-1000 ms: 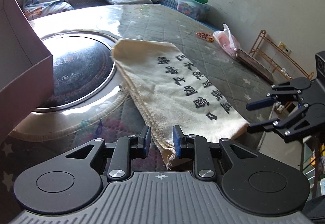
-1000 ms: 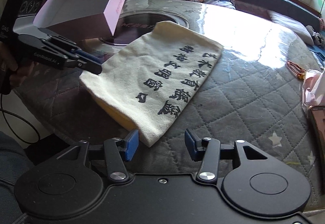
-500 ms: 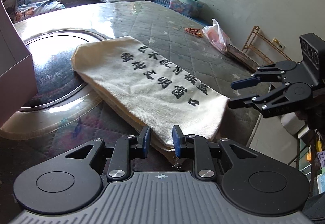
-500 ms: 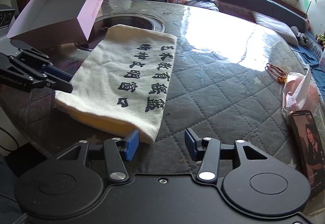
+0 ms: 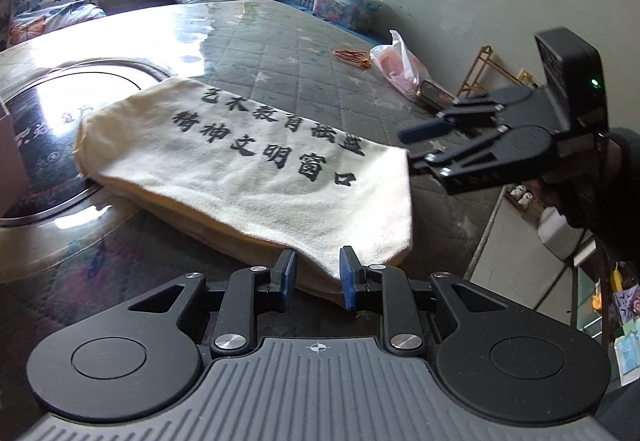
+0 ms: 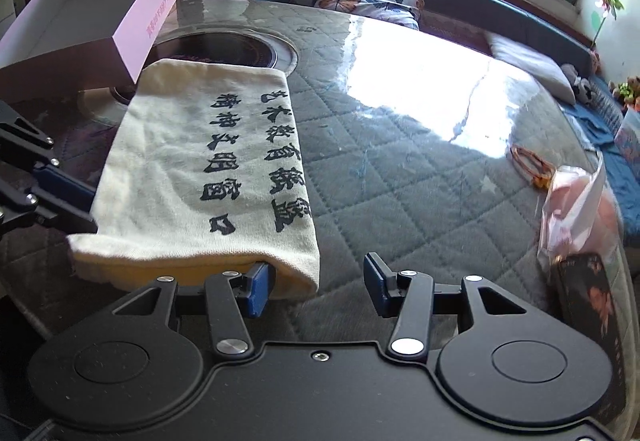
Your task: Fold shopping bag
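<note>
I've got the canvas shopping bag [image 5: 248, 165] lying folded on the quilted table cover [image 6: 400, 177], near edge toward me. Left gripper [image 5: 316, 273] pinches that edge, prob. to swing the next fold. Right gripper [image 6: 316, 289] is spread, corner between its jaws, not clamped. Pink box [image 6: 104, 1] crowds the far end; plastic bag [image 6: 576, 209] & phone [image 6: 588, 293] sit well apart.

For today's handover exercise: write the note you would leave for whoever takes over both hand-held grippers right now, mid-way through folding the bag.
Left hand-held gripper: jaws narrow, astride the bag's near corner; grip unclear.
Right hand-held gripper: open, at the bag's other near corner, holding nothing.
Bag: flat on the table, print up, far end over the round inset, beside the pink box.
Done: bag looks folded into a long strip.
Left: probably grip both near corners and fold toward the far end.
</note>
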